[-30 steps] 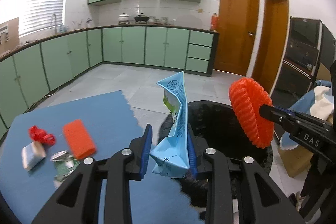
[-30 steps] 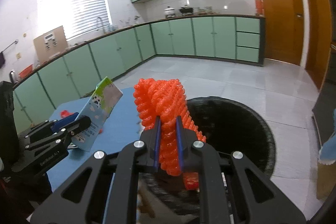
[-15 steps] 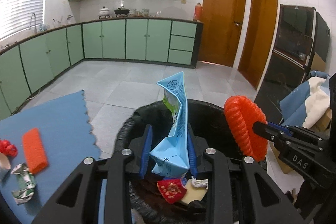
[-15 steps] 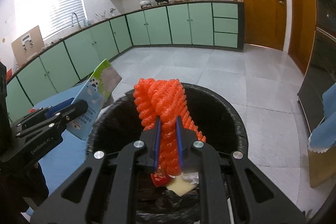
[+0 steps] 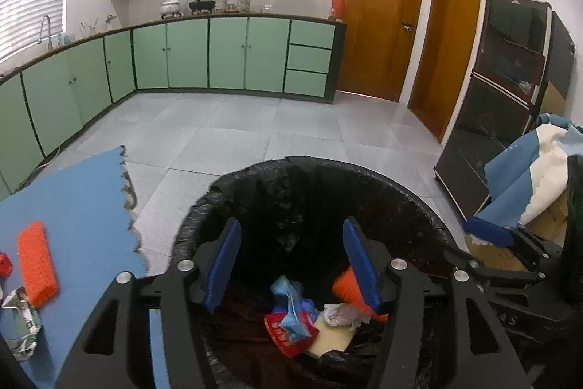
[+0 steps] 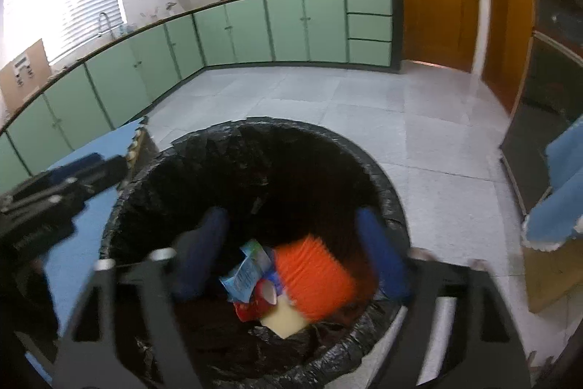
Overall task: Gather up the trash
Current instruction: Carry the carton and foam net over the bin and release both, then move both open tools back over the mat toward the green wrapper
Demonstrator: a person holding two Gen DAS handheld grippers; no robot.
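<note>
Dropping both loads into the bin [image 5: 411, 203] from my 2 opening claws.

My left claw [image 5: 291, 265] and right claw [image 6: 291, 254] hang released over the liner; the carton [image 6: 246, 274] and orange mesh [image 6: 313, 279] lie inside. Next trash, an orange block [image 5: 36, 267] lying lengthwise away from me, sits left on the blue mat [image 5: 80, 192], nearer my left. No writing legible.

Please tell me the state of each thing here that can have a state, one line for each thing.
Left gripper: jaws opening, nothing between them.
Right gripper: jaws opening, nothing gripped.
Trash bin: lined, uncovered, partly filled.
Blue carton: inside bin.
Orange foam net: inside bin.
Second orange net: on blue mat.
</note>
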